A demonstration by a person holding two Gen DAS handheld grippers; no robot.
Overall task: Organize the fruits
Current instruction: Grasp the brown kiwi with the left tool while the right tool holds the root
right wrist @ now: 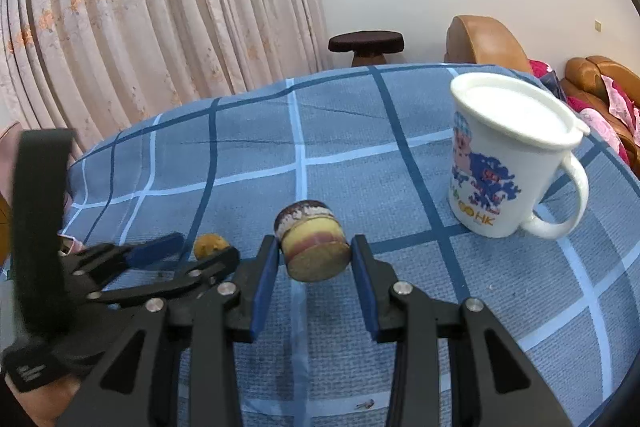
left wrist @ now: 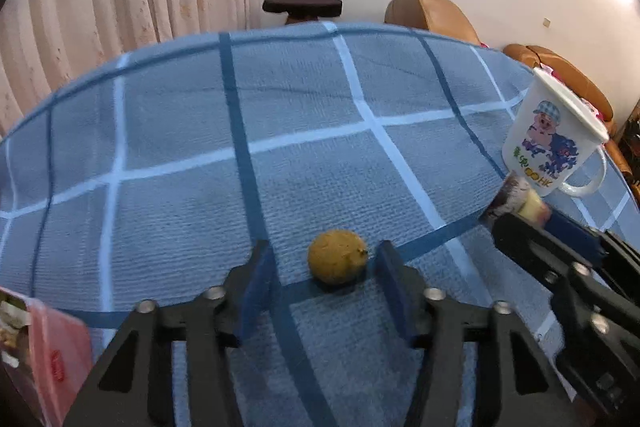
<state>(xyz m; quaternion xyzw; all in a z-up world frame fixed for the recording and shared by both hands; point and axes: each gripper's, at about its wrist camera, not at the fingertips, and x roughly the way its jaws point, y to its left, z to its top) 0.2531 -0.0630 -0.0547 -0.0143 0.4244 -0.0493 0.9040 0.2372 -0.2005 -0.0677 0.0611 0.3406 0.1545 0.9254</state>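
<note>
A small round yellow-brown fruit (left wrist: 337, 257) lies on the blue checked tablecloth (left wrist: 180, 131). My left gripper (left wrist: 325, 269) is open, its blue pads on either side of the fruit with gaps on both sides. The fruit also shows in the right wrist view (right wrist: 209, 245), behind the left gripper (right wrist: 188, 251). My right gripper (right wrist: 314, 259) is shut on a layered cylindrical cake piece (right wrist: 313, 245) with a dark top, held just above the cloth. It shows in the left wrist view (left wrist: 516, 215) with the cake piece (left wrist: 518, 199).
A white lidded mug (right wrist: 508, 163) with a cartoon print stands on the cloth (right wrist: 360, 147) to the right; it shows in the left wrist view (left wrist: 550, 143). A pink packet (left wrist: 44, 351) lies at the near left. A dark stool (left wrist: 302, 5) and brown sofas (left wrist: 432, 11) stand beyond the table.
</note>
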